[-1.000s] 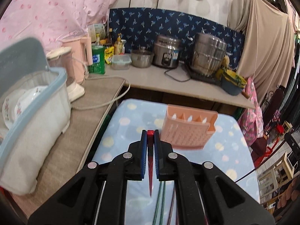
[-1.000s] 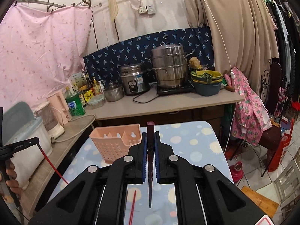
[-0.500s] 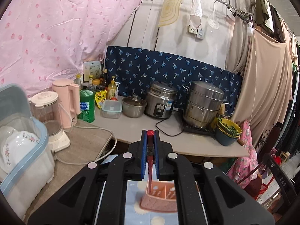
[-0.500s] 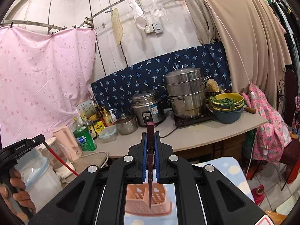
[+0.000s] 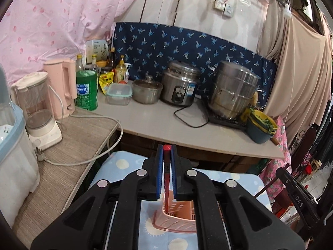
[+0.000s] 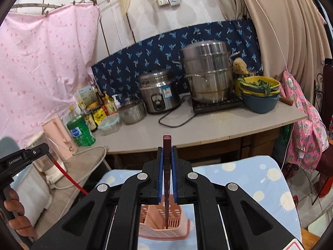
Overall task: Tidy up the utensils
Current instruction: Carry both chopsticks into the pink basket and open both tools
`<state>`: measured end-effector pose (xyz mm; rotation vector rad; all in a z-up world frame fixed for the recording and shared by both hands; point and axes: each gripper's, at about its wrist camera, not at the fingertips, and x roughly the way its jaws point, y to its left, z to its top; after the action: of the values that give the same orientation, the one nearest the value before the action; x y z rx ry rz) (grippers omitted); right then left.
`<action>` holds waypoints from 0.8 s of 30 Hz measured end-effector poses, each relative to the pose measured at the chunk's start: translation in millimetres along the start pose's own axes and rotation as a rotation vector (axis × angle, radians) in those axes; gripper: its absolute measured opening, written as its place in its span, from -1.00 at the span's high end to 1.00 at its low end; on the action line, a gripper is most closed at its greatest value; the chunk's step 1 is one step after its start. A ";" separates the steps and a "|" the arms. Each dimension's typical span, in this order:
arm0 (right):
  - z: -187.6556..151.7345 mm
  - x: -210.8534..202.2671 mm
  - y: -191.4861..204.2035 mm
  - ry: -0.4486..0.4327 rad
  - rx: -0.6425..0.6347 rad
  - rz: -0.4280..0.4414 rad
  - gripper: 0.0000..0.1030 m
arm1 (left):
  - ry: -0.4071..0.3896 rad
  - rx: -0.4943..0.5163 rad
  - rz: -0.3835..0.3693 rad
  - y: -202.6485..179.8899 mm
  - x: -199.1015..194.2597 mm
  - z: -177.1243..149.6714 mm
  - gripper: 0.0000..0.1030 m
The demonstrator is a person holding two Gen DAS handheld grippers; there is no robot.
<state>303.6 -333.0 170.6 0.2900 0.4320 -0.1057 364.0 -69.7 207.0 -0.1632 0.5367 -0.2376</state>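
My left gripper (image 5: 166, 152) is shut on a red chopstick (image 5: 166, 179) that hangs tip-down between the blue pads. Its tip sits at the near corner of the pink slotted utensil basket (image 5: 179, 218) on the blue spotted tablecloth (image 5: 116, 166). My right gripper (image 6: 167, 152) is shut on a dark maroon chopstick (image 6: 167, 187), whose tip reaches down into the same basket (image 6: 158, 231). The right wrist view also shows the left gripper body (image 6: 22, 158), held by a hand, and its red chopstick (image 6: 68, 177).
Behind the table a counter (image 5: 158, 125) carries a rice cooker (image 5: 180, 88), a steamer pot (image 5: 233, 91), stacked bowls (image 5: 261, 128) and bottles. A side table at the left holds a blender (image 5: 38, 112), a pink kettle (image 5: 62, 87) and a lidded dish box (image 5: 10, 145).
Both grippers have travelled across the table up to the basket, which has slid from ahead of the fingers to beneath them. Each chopstick stays clamped, its tip now at the basket.
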 end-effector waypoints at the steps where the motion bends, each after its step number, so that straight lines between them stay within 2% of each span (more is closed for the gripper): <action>1: -2.2 3.7 -0.8 0.008 0.000 -0.005 0.86 | 0.006 -0.001 0.000 2.1 2.1 -2.0 0.86; 4: -2.4 2.6 -4.0 -0.001 0.007 -0.024 0.80 | 0.006 -0.014 0.004 8.7 4.3 -8.1 0.85; 5: -1.6 1.1 -4.0 -0.004 0.009 -0.027 0.67 | 0.009 -0.014 0.005 10.5 4.6 -9.1 0.80; 7: 0.5 -6.5 -6.0 -0.021 0.019 -0.030 0.63 | 0.020 -0.024 0.018 14.8 4.5 -9.7 0.47; 9: 3.6 -16.4 -6.8 -0.039 0.024 -0.028 0.56 | 0.009 -0.043 0.034 20.3 -1.2 -12.1 -0.05; 12: 7.2 -35.7 -6.6 -0.075 0.018 -0.031 0.41 | -0.004 -0.039 0.046 24.4 -12.6 -14.9 -0.13; 17: 4.1 -72.3 -6.6 -0.100 0.028 -0.005 0.31 | 0.000 -0.019 0.069 29.6 -37.1 -23.8 -0.21; 21: -13.2 -105.4 -4.4 -0.094 0.036 0.025 0.22 | 0.010 -0.003 0.074 33.9 -64.6 -41.4 -0.31; 24: -36.2 -130.6 -3.1 -0.068 0.043 0.048 0.18 | 0.020 0.019 0.093 36.5 -82.2 -59.4 -0.32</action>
<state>170.8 -320.0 194.2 0.3379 0.3552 -0.0773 271.1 -18.2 188.8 -0.1175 0.5604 -0.1540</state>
